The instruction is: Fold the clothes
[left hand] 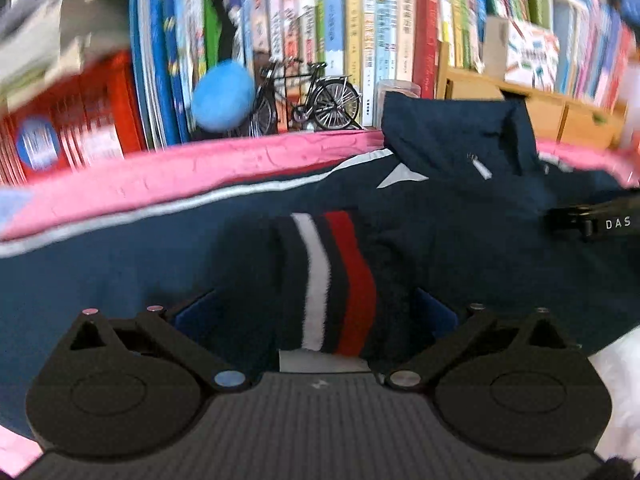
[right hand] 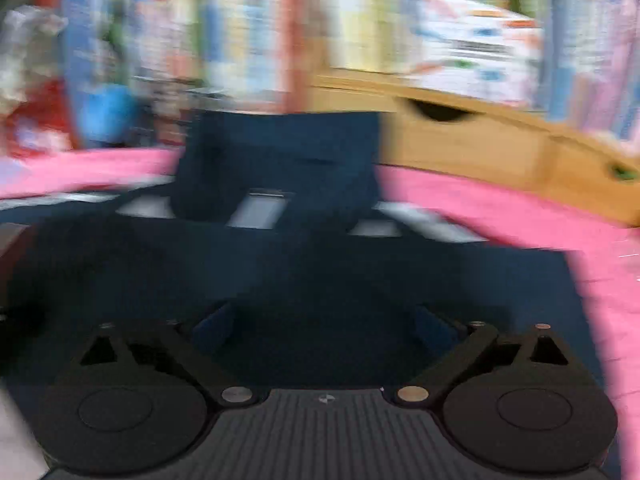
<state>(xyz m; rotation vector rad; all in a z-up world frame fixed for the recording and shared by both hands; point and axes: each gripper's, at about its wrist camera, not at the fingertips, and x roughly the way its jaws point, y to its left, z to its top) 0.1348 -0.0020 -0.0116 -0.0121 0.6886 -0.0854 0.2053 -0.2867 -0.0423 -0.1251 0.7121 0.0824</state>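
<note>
left claw (left hand: pixel 316 312): fingers spread wide, striped cuff (left hand: pixel 336 280) lying between them, not pinched
jacket (left hand: pixel 160 256): navy, laid flat on pink cloth (left hand: pixel 224 168), collar end toward the bookshelf (left hand: pixel 360 20)
shelf front: blue ball (left hand: pixel 222 96) beside model bicycle (left hand: pixel 308 100)
right claw (right hand: pixel 324 328): released, fingers wide apart over dark jacket fabric; view heavily motion-blurred
far right: wooden drawer unit (right hand: pixel 472 148) behind the pink cloth
</note>
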